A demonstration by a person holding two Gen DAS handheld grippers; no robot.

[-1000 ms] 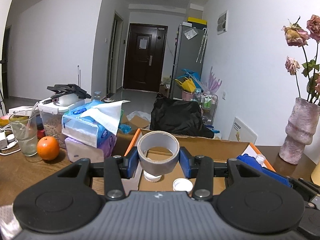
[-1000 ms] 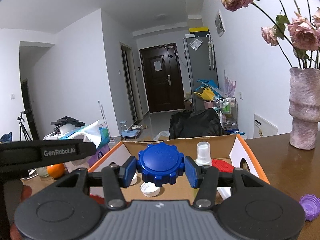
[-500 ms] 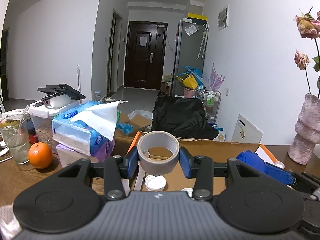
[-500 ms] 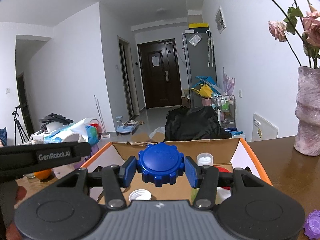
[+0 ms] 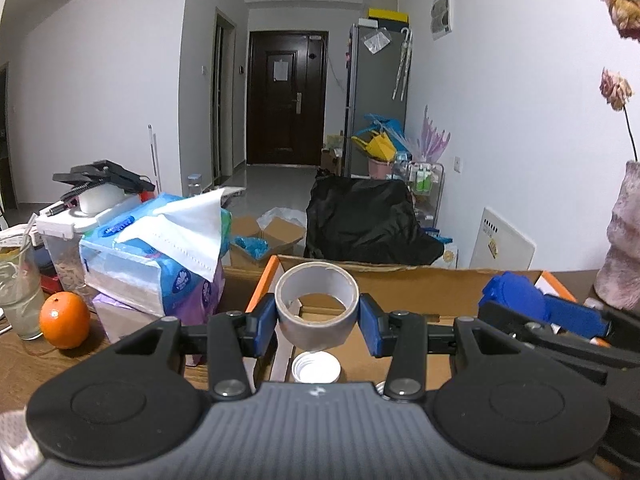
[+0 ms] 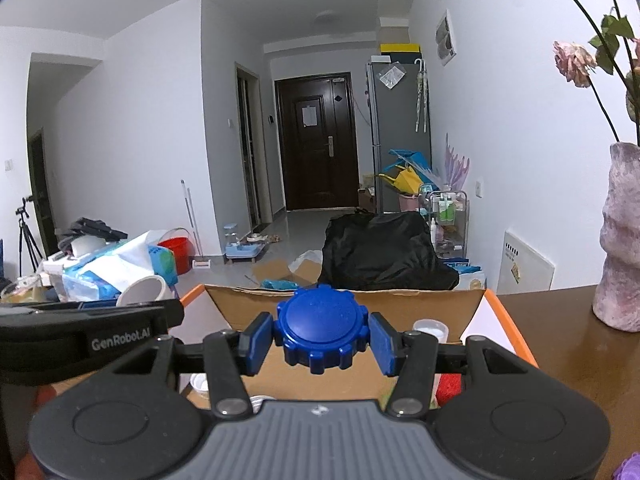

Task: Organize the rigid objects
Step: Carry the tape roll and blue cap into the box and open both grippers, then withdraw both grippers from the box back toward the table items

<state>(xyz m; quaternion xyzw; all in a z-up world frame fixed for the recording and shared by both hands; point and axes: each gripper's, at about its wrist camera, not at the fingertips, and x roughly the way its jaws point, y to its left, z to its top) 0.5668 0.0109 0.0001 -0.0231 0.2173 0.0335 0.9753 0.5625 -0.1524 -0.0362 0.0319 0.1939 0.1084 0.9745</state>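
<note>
We hold a grey tape roll (image 5: 317, 305) clamped between the blue pads (image 5: 265, 329) of our left gripper (image 5: 318, 330), its open core facing up and slightly toward the camera, and it hangs over the near left part of the open cardboard box (image 5: 400, 286). Directly below it, at six o'clock in the left wrist view, a white cap (image 5: 316, 367) lies open side up on the box floor. Our right gripper (image 6: 323, 340) is clenched on a blue knobbed lid (image 6: 322, 328), gripped by its rim on both sides with the flat top tilted toward the camera; it sits above the middle of the same box (image 6: 472, 306). In the left wrist view that lid shows again at three o'clock, over the right end of the box. Behind the lid in the right wrist view, at about two o'clock, the top of a white spray bottle (image 6: 430, 329) stands inside the box, and something red (image 6: 449, 387) lies low at four o'clock, too hidden to name. Outward from the box, on the wooden table (image 6: 568, 344), a pink ridged vase (image 6: 620, 236) with dried roses (image 6: 574, 62) stands at three o'clock. In the left wrist view a blue tissue pack (image 5: 160, 256) rests at nine o'clock, with an orange (image 5: 65, 322) and a drinking glass (image 5: 18, 288) beside it at eight o'clock.
</note>
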